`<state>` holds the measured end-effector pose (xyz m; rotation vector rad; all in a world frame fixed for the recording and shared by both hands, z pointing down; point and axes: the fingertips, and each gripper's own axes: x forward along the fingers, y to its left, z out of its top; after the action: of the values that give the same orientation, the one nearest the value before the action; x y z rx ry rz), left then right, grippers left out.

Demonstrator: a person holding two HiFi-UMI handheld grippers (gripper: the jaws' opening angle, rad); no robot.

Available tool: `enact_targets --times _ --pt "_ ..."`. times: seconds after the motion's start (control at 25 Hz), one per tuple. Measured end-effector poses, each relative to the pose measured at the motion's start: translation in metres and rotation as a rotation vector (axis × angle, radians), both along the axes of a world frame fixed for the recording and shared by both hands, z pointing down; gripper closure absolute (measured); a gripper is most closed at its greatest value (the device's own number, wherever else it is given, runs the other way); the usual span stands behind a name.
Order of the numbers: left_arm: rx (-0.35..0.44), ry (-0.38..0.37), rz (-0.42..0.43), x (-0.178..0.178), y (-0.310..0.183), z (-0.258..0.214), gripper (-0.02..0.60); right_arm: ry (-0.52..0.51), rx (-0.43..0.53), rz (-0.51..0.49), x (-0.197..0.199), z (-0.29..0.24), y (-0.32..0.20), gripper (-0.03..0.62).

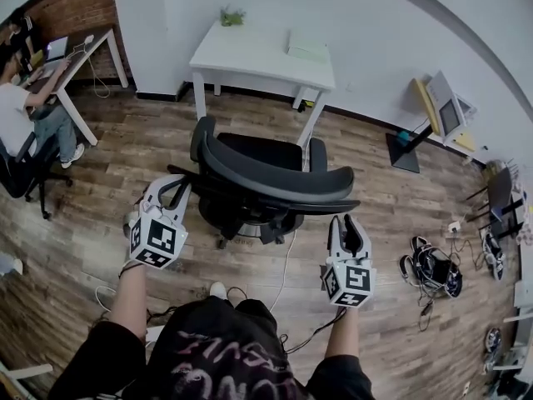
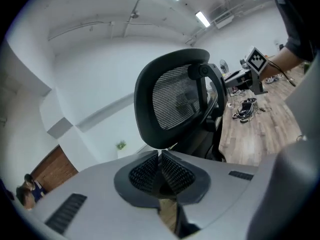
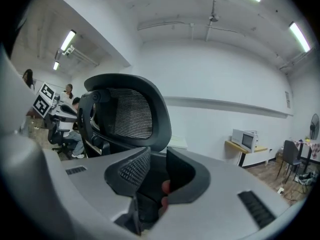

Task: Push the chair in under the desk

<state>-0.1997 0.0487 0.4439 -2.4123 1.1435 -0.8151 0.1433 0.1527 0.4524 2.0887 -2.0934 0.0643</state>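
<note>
My left hand-held gripper (image 2: 160,166) has its jaws pressed together with nothing in them. My right hand-held gripper (image 3: 157,169) has its jaws spread a little, and they are empty too. Both sit just behind the black office chair (image 1: 266,177), one near each end of its curved backrest, though I cannot tell whether either touches it. The chair stands on the wood floor (image 1: 125,148) in front of the white tabletop (image 1: 258,57) by the wall, not under it.
</note>
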Motion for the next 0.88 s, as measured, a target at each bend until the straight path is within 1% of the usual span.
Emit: enact_targets --times 0.08,0.12,0.24,0.36,0.48,0.6,0.68,0.88 --pt "0.007 -0.046 0.029 0.002 0.000 0.004 0.563 0.041 -0.023 -0.018 -0.002 0.004 0.001 0.468" --pt "0.006 -0.064 0.042 0.002 0.000 0.007 0.550 0.066 -0.035 -0.026 -0.004 0.006 0.000 0.457" --pt "0.004 -0.121 0.075 0.001 -0.002 0.012 0.467 0.145 -0.062 -0.054 -0.009 0.007 -0.003 0.425" --pt "0.010 -0.184 0.095 0.003 -0.007 0.014 0.422 0.224 -0.105 -0.095 -0.009 0.010 -0.010 0.384" --pt "-0.004 -0.235 0.112 0.011 -0.010 0.020 0.382 0.330 -0.175 -0.163 -0.010 0.022 -0.015 0.358" --pt "-0.007 -0.300 0.117 0.013 -0.013 0.028 0.359 0.418 -0.212 -0.204 -0.013 0.031 -0.020 0.347" --pt "-0.012 -0.333 0.118 0.016 -0.013 0.033 0.353 0.470 -0.225 -0.212 -0.010 0.034 -0.024 0.344" --pt "-0.021 -0.365 0.131 0.025 -0.020 0.037 0.350 0.631 -0.248 -0.244 -0.003 0.035 -0.030 0.341"
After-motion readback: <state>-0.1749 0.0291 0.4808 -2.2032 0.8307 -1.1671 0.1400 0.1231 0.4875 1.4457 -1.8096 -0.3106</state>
